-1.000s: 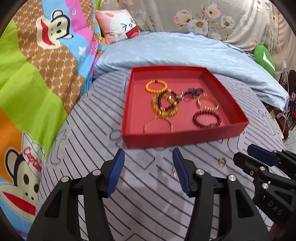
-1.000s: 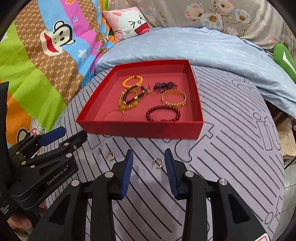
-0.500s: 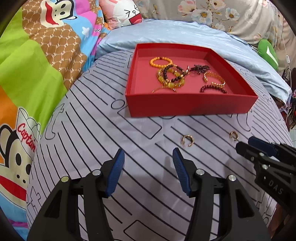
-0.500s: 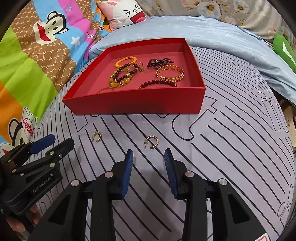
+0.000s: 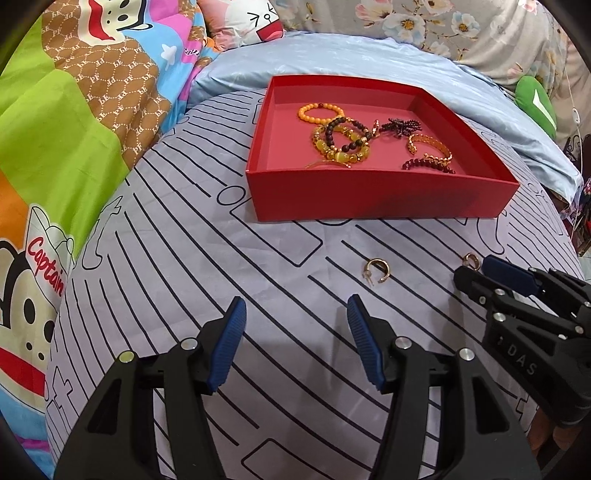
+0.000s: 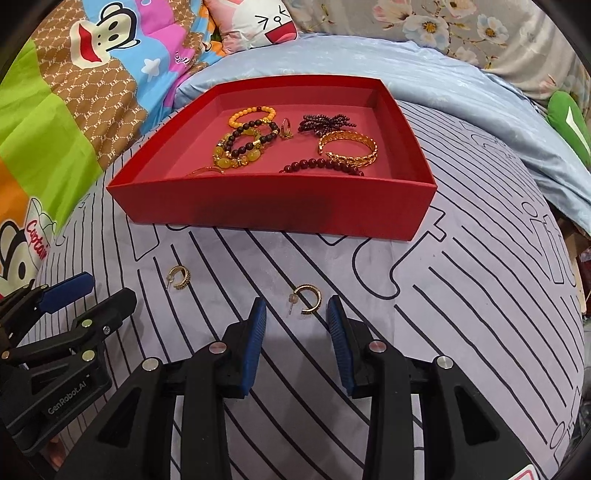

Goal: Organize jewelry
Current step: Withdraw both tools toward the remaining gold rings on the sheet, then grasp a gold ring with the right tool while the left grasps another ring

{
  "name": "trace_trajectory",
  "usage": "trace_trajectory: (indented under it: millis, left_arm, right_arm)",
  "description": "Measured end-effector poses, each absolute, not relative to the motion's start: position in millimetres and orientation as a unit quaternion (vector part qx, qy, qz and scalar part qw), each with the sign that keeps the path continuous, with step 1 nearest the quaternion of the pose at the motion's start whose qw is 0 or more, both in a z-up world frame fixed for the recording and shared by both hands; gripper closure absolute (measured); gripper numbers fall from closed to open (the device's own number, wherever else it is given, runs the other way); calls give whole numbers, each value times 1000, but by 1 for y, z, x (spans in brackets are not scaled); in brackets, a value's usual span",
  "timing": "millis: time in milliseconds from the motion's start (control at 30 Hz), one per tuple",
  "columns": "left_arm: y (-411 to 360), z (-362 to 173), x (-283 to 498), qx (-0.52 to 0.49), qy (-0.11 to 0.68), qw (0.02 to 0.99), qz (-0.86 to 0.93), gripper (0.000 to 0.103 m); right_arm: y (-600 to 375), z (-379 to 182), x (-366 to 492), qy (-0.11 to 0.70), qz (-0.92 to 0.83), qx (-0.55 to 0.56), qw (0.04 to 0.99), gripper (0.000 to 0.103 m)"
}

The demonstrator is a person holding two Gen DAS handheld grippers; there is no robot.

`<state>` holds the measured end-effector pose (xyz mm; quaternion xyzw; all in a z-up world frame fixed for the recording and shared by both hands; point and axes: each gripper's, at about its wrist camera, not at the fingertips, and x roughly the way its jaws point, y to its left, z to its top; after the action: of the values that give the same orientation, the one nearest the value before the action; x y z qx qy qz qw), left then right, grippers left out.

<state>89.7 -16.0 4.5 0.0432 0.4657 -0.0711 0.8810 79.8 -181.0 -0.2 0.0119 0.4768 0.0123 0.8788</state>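
A red tray (image 5: 369, 199) (image 6: 258, 206) on the lilac striped bedspread holds several bead bracelets and a gold chain bangle (image 6: 349, 149). Two gold hoop earrings lie on the spread in front of it. One earring (image 6: 306, 298) (image 5: 471, 258) lies just ahead of my right gripper (image 6: 295, 317), roughly between its open fingertips. The other earring (image 5: 376, 269) (image 6: 179, 277) lies ahead and right of my left gripper (image 5: 295, 314), which is open and empty. Each gripper shows in the other's view: the right gripper (image 5: 495, 277), the left gripper (image 6: 96, 291).
A pale blue quilt (image 5: 369, 55) lies behind the tray. A colourful cartoon blanket (image 5: 74, 129) runs along the left. A pink cushion (image 6: 258, 22) and a green cushion (image 5: 535, 103) sit at the back. The bed edge drops off at the right.
Both grippers have pulled back and lowered toward the spread. The tray now looks farther off and the two earrings have come into plain view ahead of the fingers. Both stay open.
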Motion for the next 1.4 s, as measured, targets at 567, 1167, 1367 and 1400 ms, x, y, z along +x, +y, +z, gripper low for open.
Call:
trace_trajectory:
  millis: [567,1167,1367,1400]
  left_arm:
    - [-29,2,95,38,471,877,-82,48]
    - [-59,-8,113,48,461,882,-90,55]
    - [-64,-7,112,56,456,882,-100,71]
    - [-65,-7,112,56,456,882,-102,74]
  right_arm:
    - [-186,0,74,472,8,8,881,87]
    - [-198,1,66,475,14,27,880,86]
    - [-198,2,65,475,14,27,879,86]
    - [-198,2,65,475,14,27,879,86]
